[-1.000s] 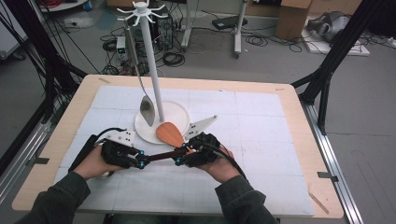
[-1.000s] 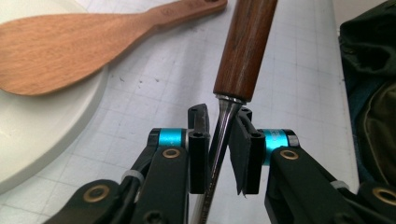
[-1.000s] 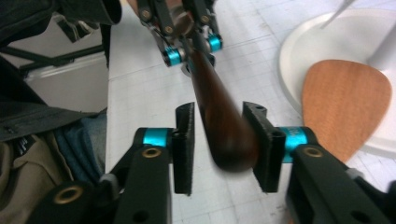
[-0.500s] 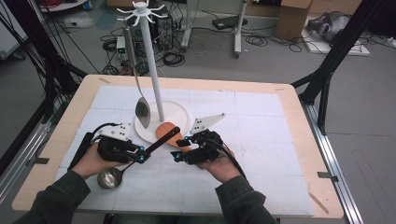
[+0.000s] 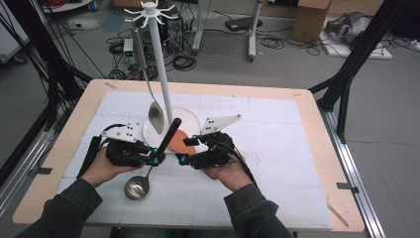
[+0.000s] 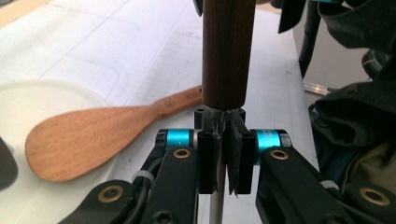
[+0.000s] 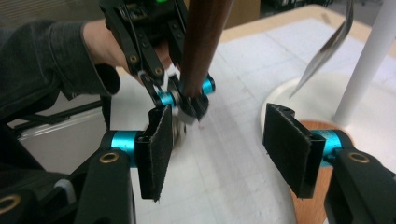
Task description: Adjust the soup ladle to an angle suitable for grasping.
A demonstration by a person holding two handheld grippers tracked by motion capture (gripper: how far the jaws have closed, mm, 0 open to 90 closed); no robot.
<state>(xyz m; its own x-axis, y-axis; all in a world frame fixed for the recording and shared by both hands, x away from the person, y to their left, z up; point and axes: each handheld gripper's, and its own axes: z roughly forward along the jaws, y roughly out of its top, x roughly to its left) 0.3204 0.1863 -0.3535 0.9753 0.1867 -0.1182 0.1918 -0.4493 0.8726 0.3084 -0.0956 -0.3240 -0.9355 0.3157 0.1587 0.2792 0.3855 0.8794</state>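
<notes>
The left hand-held gripper clamps the ladle at the neck, its dark wooden handle slanting up toward the white hanging rack, bowl low over the counter, while the right hand-held gripper, just opening beside it, holds nothing.

Left gripper clamped the ladle's metal shank, dark handle upright; wooden spatula lay left of it.

We are looking at a lab: a wooden desk under a white gridded mat, black rig struts at the frame's sides, cables and cardboard boxes on the grey floor along the top.
</notes>
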